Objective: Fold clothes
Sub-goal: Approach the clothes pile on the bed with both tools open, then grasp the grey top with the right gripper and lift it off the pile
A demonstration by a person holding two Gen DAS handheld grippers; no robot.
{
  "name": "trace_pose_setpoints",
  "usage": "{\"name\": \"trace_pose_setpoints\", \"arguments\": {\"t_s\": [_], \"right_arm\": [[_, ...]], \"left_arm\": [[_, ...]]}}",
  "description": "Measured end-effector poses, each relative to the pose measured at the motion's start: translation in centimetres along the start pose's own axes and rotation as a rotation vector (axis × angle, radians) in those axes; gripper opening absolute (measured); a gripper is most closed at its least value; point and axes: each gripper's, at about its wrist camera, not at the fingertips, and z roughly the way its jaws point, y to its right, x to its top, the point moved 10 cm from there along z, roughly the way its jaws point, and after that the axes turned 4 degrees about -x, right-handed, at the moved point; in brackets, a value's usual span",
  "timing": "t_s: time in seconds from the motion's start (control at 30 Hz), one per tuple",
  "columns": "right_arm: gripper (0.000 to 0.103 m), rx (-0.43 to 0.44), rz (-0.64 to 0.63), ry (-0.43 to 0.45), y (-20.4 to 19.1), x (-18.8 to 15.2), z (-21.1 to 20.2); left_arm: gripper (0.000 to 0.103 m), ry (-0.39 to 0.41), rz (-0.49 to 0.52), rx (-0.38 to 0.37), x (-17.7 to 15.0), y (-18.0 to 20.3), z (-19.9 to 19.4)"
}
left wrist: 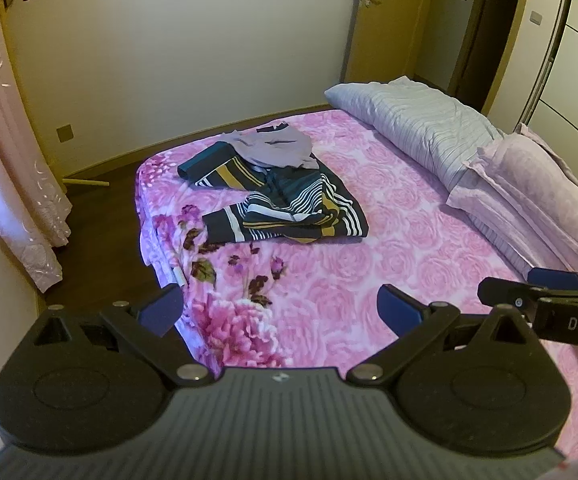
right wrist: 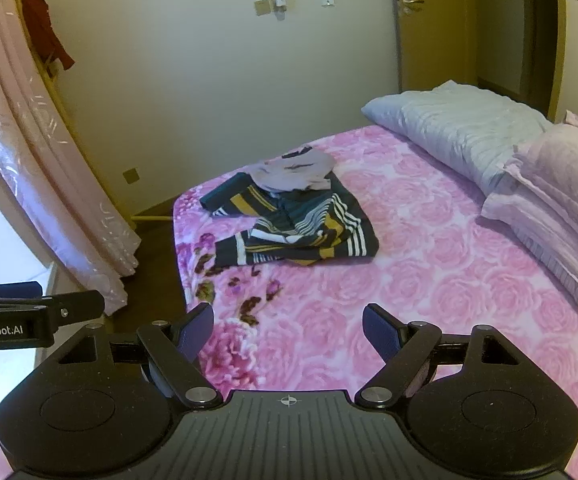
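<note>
A crumpled dark garment with white and mustard stripes [left wrist: 285, 204] [right wrist: 293, 224] lies on the pink floral bed [left wrist: 369, 280] [right wrist: 409, 280], near its far left corner. A grey garment [left wrist: 277, 146] [right wrist: 293, 170] rests on the far end of the striped one. My left gripper [left wrist: 279, 310] hovers open over the bed's near part, well short of the clothes. My right gripper [right wrist: 287, 334] is open too, held beside the left one at a like distance. Nothing sits between either pair of blue-padded fingers.
A grey striped pillow [left wrist: 417, 124] [right wrist: 461, 132] and a lilac pillow [left wrist: 537, 184] [right wrist: 561, 184] line the bed's right side. Pink curtains [left wrist: 5, 152] [right wrist: 49, 168] hang at the left, dark floor [left wrist: 101, 232] lies between them and the bed, and a door [left wrist: 369, 20] stands behind.
</note>
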Motion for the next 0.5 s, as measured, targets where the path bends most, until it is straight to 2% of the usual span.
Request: {"name": "trace_pose_setpoints", "arguments": {"t_s": [0.23,0.5], "right_arm": [[0.079,-0.024,0.040,-0.023,0.7,1.9,3.2],[0.079,-0.047,0.083,-0.082,0.1,5.4,11.0]], "left_arm": [[0.102,-0.039,0.019,-0.024,2.5,-1.4,4.1],[0.102,-0.114,0.038,-0.050,6.6,-5.5,12.3]]}}
